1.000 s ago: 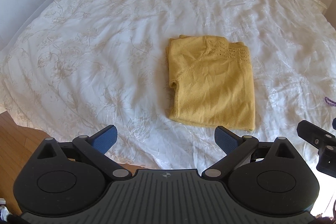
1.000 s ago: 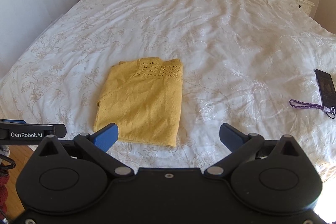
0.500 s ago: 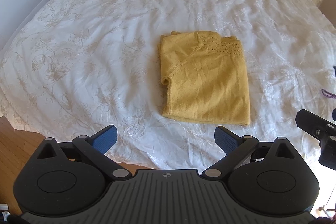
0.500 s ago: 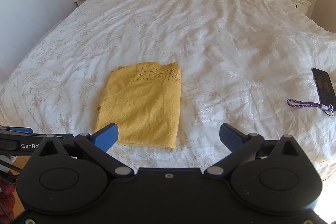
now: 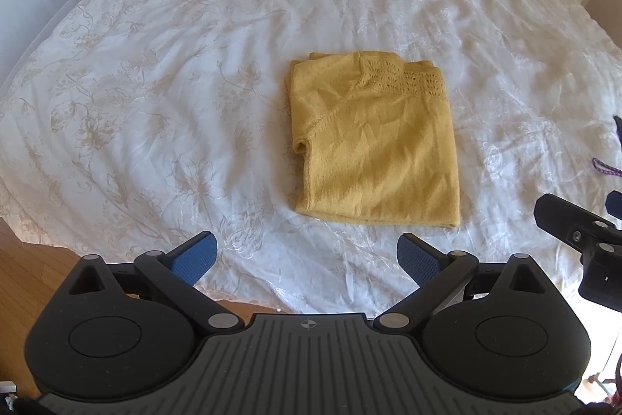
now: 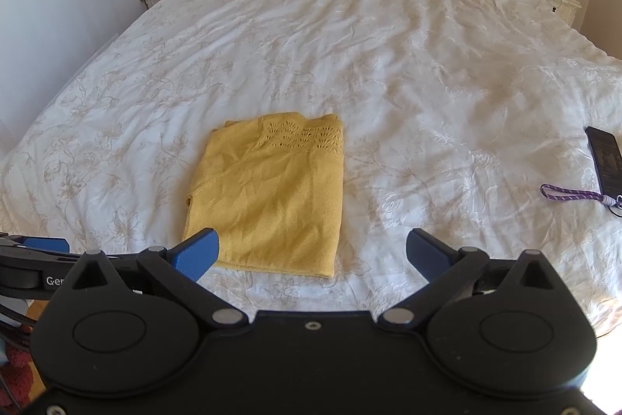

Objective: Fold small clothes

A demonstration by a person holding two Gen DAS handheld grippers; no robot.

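Yellow top (image 5: 375, 142) lies folded flat on bed (image 5: 155, 65), long side pointing away. Left gripper (image 5: 307, 257) wide apart, empty, top straight ahead. Right gripper (image 6: 313, 255) wide apart, empty, top ahead, bit left. Neither touching.

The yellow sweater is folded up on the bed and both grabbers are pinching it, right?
Not quite. The yellow sweater is folded on the bed, but neither grabber pinches it. The left wrist view shows the left gripper open and short of it; the right wrist view shows the right gripper open too, holding nothing.
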